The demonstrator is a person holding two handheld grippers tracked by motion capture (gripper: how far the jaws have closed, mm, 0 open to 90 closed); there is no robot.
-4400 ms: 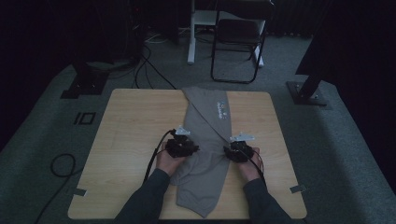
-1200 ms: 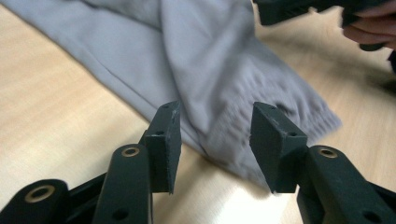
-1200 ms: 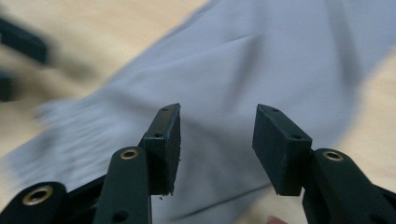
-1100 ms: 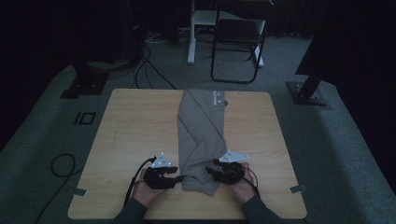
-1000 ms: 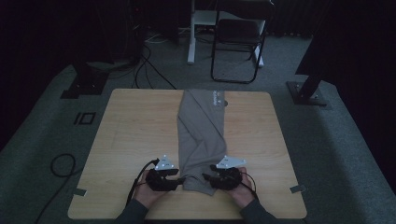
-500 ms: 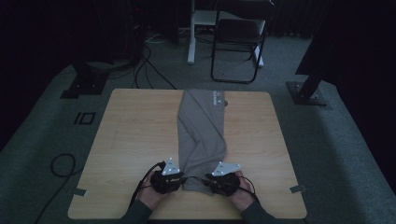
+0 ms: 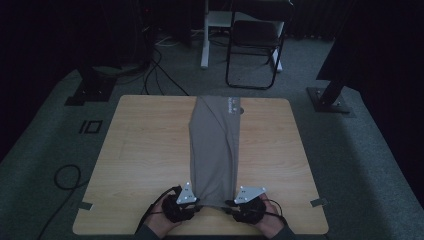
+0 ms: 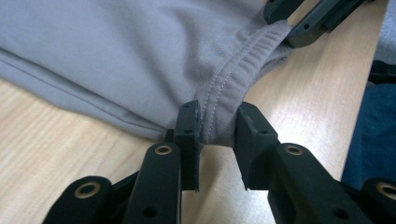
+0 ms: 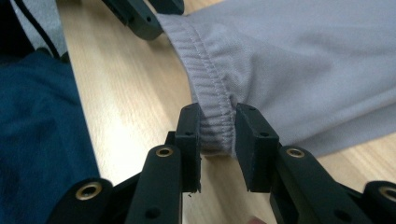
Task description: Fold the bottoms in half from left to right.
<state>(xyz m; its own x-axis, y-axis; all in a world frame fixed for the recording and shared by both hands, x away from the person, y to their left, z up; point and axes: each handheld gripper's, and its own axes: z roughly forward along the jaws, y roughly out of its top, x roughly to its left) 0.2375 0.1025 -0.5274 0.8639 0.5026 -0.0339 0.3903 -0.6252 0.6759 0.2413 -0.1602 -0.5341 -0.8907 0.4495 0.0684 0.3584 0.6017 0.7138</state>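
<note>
Gripping grey trousers (image 7: 214,150) by the waistband, left claw (image 8: 215,128) and right claw (image 9: 217,128) clamped (near table edge).

High view: fixed overhead, facing forward and down, far off, whole worktop (image 7: 150,150) seen. Gripper views: ride each hand-held gripper, facing one another, very near. Shared: trousers (image 7: 214,150) hem at near edge.

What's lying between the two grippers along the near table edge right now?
The garment's elastic hem spans from the left gripper to the right gripper, each pinching a corner, as the high view shows.
</note>
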